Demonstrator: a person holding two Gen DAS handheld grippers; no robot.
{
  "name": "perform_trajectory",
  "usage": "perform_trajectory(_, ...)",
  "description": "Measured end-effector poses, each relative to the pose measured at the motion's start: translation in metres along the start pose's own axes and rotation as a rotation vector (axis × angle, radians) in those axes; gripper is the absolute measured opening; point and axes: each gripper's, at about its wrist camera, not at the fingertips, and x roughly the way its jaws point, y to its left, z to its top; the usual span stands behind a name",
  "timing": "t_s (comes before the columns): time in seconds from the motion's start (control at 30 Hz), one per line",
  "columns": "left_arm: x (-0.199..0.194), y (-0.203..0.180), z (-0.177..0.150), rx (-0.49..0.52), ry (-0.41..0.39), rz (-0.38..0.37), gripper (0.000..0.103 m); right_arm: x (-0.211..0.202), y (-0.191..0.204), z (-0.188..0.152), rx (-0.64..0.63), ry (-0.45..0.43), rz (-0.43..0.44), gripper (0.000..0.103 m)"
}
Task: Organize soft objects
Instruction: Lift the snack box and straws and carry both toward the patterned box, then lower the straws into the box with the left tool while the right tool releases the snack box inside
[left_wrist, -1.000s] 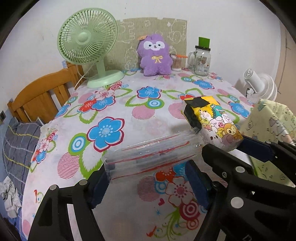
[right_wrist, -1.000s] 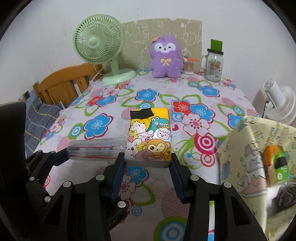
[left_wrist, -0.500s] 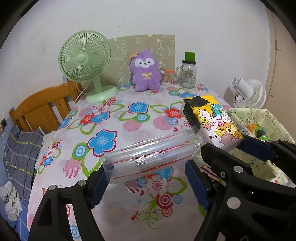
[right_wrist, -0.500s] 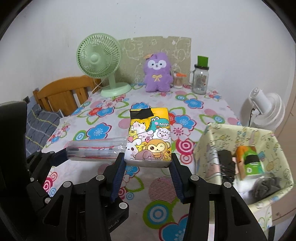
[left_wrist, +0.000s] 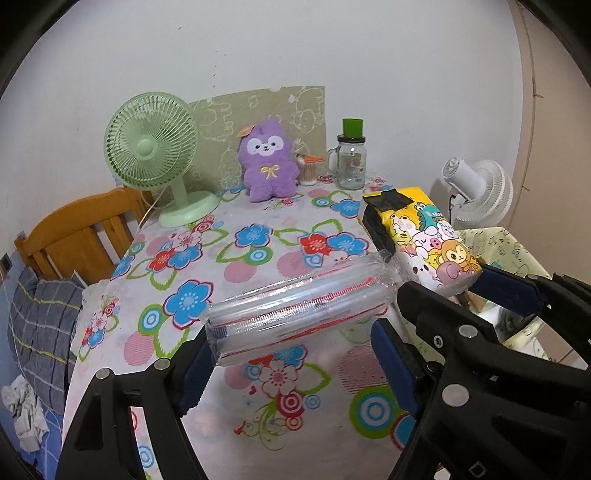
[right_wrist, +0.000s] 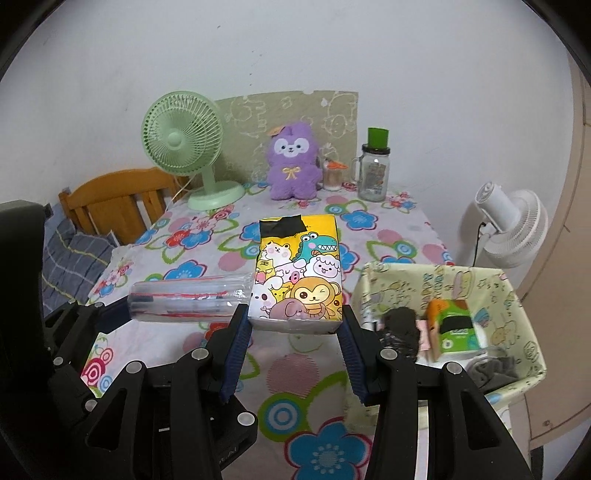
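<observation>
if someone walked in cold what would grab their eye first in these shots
Probably the bright yellow cartoon-animal tissue pack, held above the flowered table in the right hand-held gripper, next to the clear plastic-wrapped pack gripped by the left hand-held gripper. Then the purple plush by the back wall, beside the green fan.

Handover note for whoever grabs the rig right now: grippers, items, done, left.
Left gripper: shut on clear plastic pack, held off the table.
Right gripper: shut on cartoon tissue pack, also lifted.
Fabric basket sits by the table's right edge; it already holds a green-orange pack and dark cloth items.
Left: drop both packs into the basket. Purple plush untouched at the back.
</observation>
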Motion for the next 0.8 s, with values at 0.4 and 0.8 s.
perform_trajectory(0.4, 0.003, -0.044, 0.018, 0.063, -0.005, -0.056, 0.084, -0.009, -0.044, 0.004, 0.051, -0.01, -0.053, 0.05)
perform_trajectory(0.8, 0.013, -0.083, 0.034, 0.109, -0.014, -0.109, 0.085, -0.014, -0.088, 0.009, 0.094, -0.02, -0.109, 0.05)
